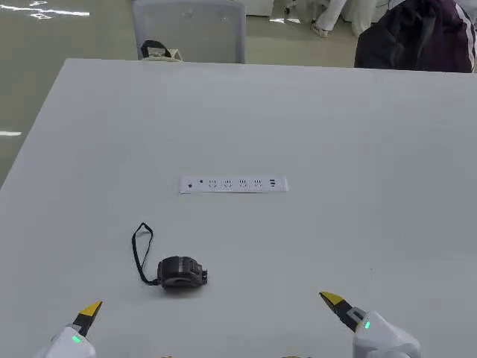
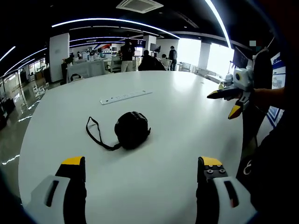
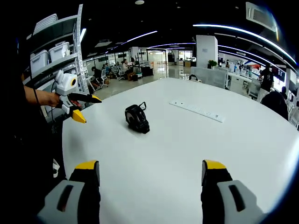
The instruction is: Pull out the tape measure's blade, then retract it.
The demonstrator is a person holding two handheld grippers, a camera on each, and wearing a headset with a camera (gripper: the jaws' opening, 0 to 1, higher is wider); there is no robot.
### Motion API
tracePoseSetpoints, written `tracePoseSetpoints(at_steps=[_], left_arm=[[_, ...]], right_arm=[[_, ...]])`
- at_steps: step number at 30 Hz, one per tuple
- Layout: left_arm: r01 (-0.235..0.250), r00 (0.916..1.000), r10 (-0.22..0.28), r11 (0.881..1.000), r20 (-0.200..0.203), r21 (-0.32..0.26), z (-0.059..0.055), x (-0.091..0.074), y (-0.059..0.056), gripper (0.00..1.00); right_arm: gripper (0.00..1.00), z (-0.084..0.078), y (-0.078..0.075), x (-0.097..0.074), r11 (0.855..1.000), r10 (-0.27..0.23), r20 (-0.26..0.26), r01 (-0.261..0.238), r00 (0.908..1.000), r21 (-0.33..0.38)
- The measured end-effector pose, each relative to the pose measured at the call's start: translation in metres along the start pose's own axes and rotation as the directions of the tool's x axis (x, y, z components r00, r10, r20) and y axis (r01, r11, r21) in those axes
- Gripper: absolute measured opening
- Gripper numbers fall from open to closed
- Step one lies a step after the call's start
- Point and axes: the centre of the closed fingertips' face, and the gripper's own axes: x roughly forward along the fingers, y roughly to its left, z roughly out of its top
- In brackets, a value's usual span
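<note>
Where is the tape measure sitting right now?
In the head view the tape measure lies on the white table, left of centre, nearer the person than the power strip.

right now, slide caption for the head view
Left gripper and right gripper poised short of a tape measure on a table, power strip beyond.
</note>
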Motion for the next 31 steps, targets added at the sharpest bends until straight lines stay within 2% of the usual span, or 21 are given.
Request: tracePoseSetpoints(at_steps=[7, 31], left_arm=[[0.002, 1.0000, -0.002, 1.000, 0.002, 0.019, 0.0019, -0.0026, -0.0015, 0.99], [-0.014, 0.9998, 0.014, 1.000, 0.015, 0.026, 0.0031, -0.0074, 0.0027, 0.99]], right_arm=[[1.00, 0.0046, 0.0001, -0.0030, 1.000, -0.006, 0.007, 0.006, 1.0000, -0.002], [1.00, 0.0072, 0.0031, -0.0076, 1.000, -0.021, 0.014, 0.021, 0.9997, -0.008]])
